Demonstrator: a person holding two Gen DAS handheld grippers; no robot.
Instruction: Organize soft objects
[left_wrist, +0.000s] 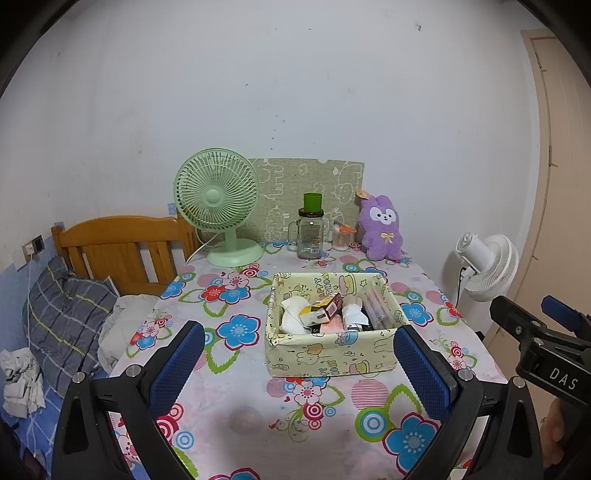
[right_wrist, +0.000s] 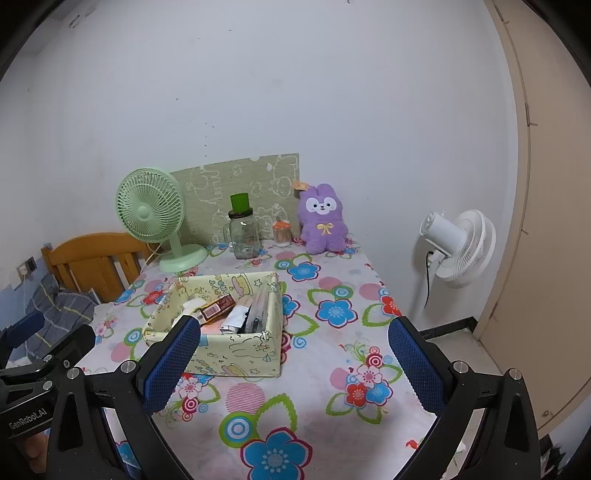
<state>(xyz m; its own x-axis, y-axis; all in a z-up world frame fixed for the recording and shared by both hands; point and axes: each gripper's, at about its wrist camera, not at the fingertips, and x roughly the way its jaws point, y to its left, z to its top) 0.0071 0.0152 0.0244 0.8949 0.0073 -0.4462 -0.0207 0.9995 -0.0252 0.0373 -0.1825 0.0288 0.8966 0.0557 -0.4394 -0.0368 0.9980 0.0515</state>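
From the left wrist view, the left gripper (left_wrist: 299, 354) hovers low over the flowered table (left_wrist: 229, 391) with its jaws spread wide and nothing between them, and the fabric box (left_wrist: 332, 354) of small items sits just ahead at 12 o'clock. Past the box, the green fan (left_wrist: 218, 203) stands at 11 o'clock, the glass jar (left_wrist: 310, 232) at 12 and the purple plush bunny (left_wrist: 380, 229) at 1 o'clock against the wall. The right gripper (right_wrist: 293, 363) is likewise released and empty, with the box at its 11 o'clock and the bunny far off at 12.
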